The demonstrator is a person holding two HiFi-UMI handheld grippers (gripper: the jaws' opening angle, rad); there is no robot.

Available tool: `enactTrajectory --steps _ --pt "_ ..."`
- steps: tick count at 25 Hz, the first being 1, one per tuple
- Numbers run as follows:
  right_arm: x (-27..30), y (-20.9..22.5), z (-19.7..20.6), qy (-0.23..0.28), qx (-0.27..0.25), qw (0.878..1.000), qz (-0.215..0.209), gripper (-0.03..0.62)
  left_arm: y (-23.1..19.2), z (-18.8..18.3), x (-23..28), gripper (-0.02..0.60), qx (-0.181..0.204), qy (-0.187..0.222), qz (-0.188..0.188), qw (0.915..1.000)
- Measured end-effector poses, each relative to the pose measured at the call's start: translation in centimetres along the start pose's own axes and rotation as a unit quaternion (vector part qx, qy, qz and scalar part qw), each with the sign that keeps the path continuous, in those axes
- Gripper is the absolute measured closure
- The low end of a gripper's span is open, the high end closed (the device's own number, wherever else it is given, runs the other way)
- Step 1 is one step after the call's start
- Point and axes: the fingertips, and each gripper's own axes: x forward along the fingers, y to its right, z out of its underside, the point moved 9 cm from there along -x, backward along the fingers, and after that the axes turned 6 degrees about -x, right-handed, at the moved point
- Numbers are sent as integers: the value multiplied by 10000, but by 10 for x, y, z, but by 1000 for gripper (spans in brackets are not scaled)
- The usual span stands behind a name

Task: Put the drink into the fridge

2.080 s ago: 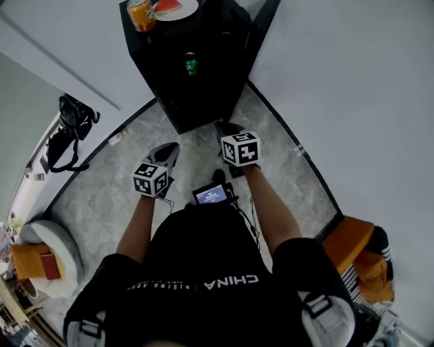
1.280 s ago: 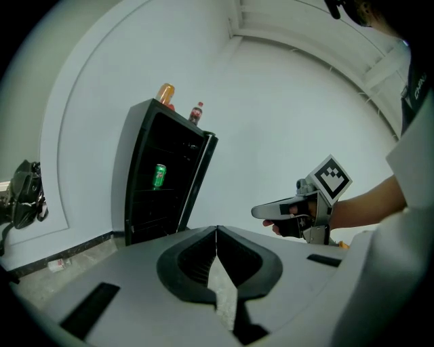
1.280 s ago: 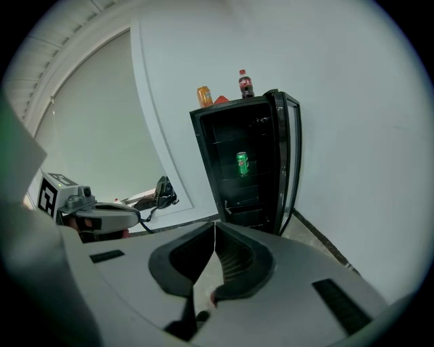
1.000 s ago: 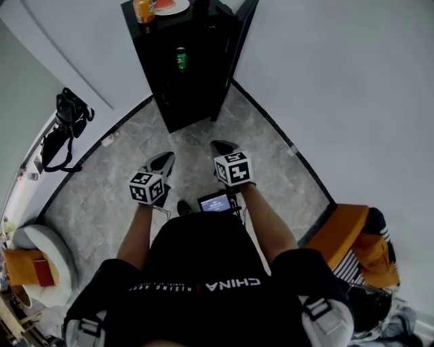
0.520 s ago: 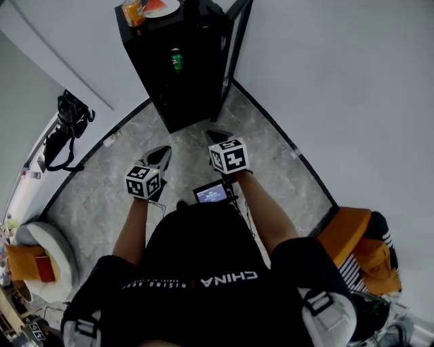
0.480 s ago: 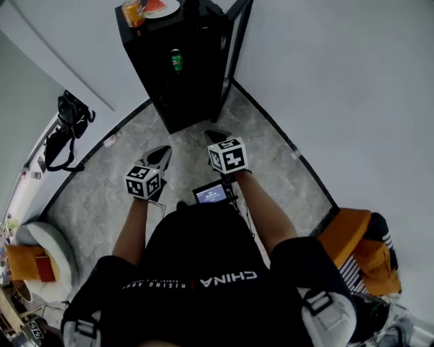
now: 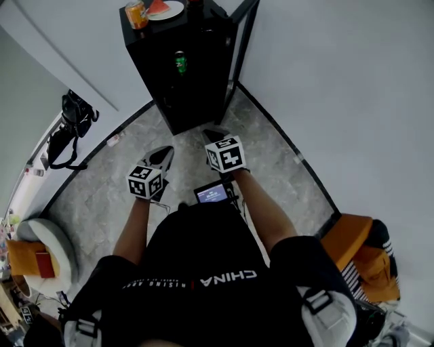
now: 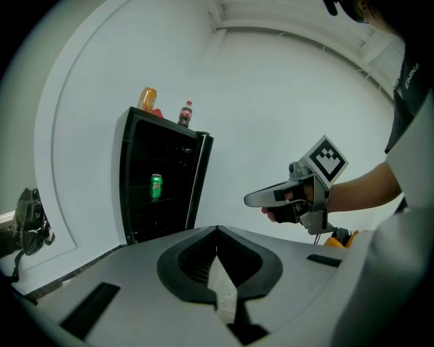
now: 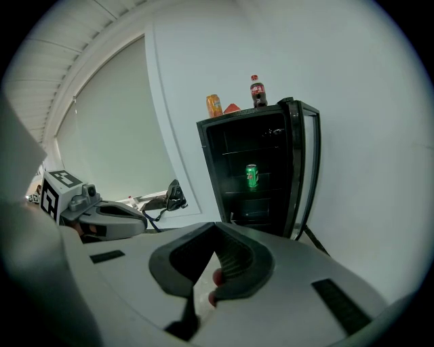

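Gripper views show a cola bottle (image 9: pixel 256 91) on top of the fridge (image 7: pixel 203 95). Head view adds a plate (image 7: pixel 165 9) of watermelon beside an orange can (image 7: pixel 137 13) there. Left claw (image 7: pixel 165 154) and right claw (image 7: pixel 213 136) are held level at frame centre, each pressed together. Green can (image 7: pixel 180 62) stands on a shelf inside the fridge, door open.

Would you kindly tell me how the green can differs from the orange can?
The green can stands on a shelf inside the open fridge; the orange can stands on top of it. The green can looks alone on its shelf; the orange can has a plate and a cola bottle beside it. Both stand upright.
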Motion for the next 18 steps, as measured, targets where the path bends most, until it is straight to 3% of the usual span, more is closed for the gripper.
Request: enactTrajectory --steps 18 --pt "-3 16 4 -9 44 9999 99 579 1 -4 19 569 79 5 109 9999"
